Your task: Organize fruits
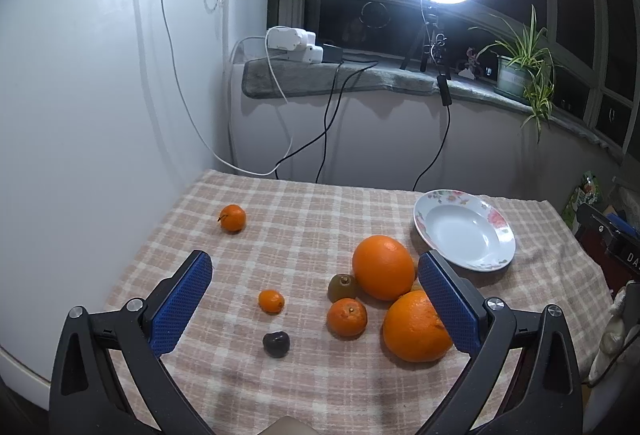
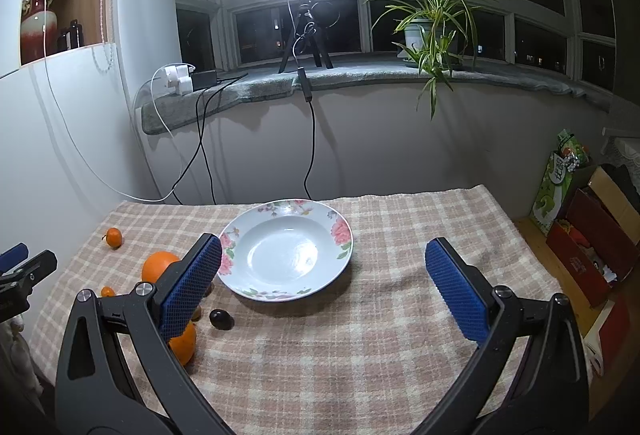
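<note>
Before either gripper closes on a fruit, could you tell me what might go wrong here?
The two large oranges, the kiwi and a mandarin sit bunched together, so grabbing one could roll the others. The far mandarin lies near the table's left edge. The plate is shallow; round fruit may roll out.

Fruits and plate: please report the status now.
Both tongs open, left, right, holding nothing. Plate empty. Fruits all on cloth. Nothing blocking.
</note>
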The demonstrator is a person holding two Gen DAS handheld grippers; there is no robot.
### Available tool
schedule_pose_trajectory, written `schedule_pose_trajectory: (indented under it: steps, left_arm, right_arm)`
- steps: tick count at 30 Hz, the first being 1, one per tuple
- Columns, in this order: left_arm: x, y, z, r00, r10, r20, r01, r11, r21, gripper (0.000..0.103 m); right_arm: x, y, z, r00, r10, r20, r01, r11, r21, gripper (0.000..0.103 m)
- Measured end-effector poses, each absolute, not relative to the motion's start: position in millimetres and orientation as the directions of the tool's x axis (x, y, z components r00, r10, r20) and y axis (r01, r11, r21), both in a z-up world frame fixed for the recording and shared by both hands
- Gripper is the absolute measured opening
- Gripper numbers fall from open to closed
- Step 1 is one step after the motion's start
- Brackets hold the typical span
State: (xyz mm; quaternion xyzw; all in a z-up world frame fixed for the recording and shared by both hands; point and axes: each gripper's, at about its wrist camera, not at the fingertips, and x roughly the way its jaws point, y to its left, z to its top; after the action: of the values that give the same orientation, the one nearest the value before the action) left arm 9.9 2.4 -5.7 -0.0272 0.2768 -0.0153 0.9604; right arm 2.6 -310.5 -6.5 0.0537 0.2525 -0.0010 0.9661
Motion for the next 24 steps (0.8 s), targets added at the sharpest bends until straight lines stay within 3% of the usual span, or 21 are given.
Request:
schedule_pose_trajectory:
  steps: [24]
  left_arm:
    - [2.4,1.0,-0.2,0.85,-0.05,-0.524,0.02,0.998,-0.064,0.101]
  right_arm:
    - [-5.1,-309.7,-2.1,0.875,0.01,-0.484,0.035,0.996,0.084,0.103]
